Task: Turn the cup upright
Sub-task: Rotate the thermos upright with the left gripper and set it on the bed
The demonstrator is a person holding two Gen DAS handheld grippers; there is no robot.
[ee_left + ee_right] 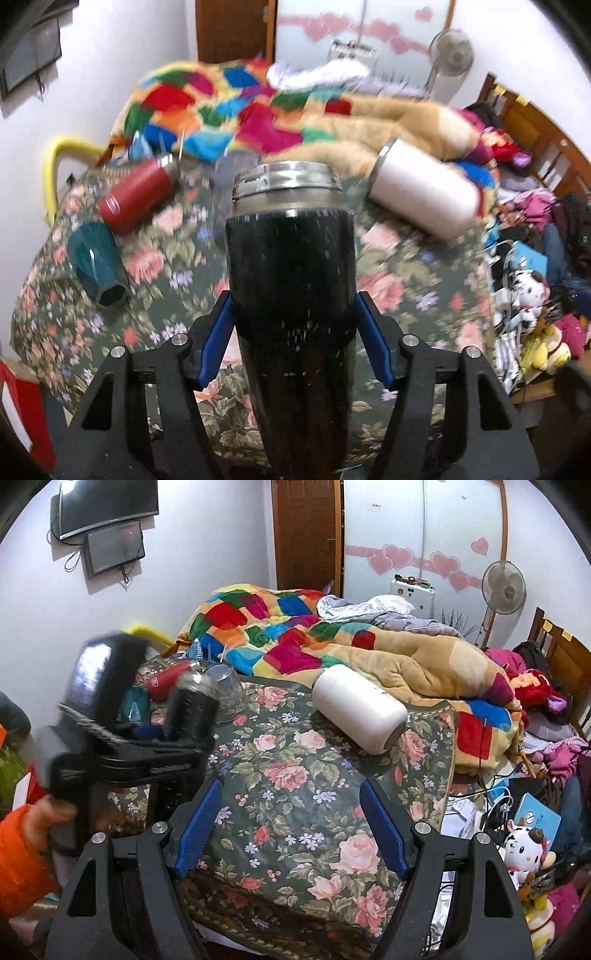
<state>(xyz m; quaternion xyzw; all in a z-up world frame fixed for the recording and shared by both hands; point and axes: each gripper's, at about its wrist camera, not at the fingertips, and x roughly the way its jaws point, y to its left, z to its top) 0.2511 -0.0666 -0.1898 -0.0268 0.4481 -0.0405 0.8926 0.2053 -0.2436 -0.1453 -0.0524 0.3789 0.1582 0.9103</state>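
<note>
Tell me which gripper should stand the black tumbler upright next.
Left. The left gripper is already shut on the black tumbler, steel rim pointing away. The right gripper is open, holding nothing.

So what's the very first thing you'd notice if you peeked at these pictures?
The big black cup fills the middle of the left wrist view, gripped between the left gripper's blue pads with its silver rim up. Behind it, a white cup lies on its side on the flowery bedspread, and a red bottle lies to the left. The right gripper hangs open, holding nothing.
</note>
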